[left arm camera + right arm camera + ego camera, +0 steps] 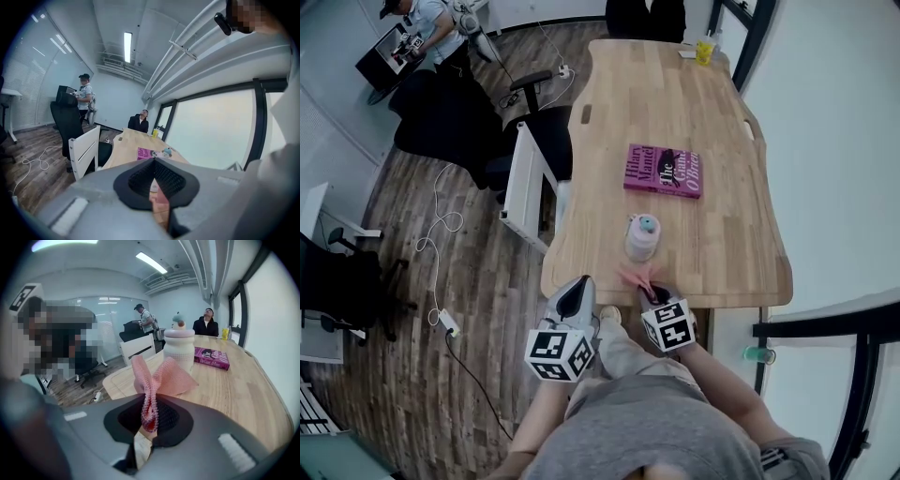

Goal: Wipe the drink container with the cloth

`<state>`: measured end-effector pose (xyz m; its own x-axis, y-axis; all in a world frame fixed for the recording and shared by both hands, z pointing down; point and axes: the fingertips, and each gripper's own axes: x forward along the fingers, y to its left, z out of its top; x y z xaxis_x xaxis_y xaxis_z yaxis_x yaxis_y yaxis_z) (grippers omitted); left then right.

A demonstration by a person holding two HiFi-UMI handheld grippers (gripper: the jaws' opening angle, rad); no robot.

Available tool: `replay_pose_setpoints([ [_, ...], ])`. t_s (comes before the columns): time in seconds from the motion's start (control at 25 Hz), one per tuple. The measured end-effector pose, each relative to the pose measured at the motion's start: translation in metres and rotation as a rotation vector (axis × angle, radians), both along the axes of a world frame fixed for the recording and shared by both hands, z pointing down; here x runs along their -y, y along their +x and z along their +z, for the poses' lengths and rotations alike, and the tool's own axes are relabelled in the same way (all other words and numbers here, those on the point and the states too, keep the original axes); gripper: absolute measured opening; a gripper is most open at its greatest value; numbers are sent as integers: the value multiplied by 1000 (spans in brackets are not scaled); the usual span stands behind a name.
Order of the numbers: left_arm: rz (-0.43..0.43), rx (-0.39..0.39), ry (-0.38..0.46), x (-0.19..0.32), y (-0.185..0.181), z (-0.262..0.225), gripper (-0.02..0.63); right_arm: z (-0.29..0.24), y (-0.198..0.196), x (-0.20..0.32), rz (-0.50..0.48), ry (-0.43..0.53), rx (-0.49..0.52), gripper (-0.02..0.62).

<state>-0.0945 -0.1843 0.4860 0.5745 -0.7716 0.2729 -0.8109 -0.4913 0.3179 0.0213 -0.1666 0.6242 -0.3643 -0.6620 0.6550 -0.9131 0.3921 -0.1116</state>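
The drink container [642,236], a white ribbed bottle with a pale blue figure on its lid, stands upright near the front edge of the wooden table [722,253]. My right gripper [652,293] is just in front of it, shut on a pink mesh cloth [637,277] that fans out toward the bottle. In the right gripper view the cloth [159,376] rises from the pinched jaws, with the container [178,348] close behind it. My left gripper [578,292] hovers off the table's front left corner, shut and holding nothing. From there the container [167,151] looks small and far.
A magenta book [664,171] lies mid-table behind the bottle, and a yellow cup [705,49] stands at the far end. A white chair [525,178] and a black office chair [441,112] stand left of the table. One person sits at the far end, another stands far left.
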Motion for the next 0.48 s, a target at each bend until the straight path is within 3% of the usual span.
replay_pose_setpoints([
  [0.48,-2,1,33,-67,6,-7,2,-61,5,-65,8,112,116,28],
])
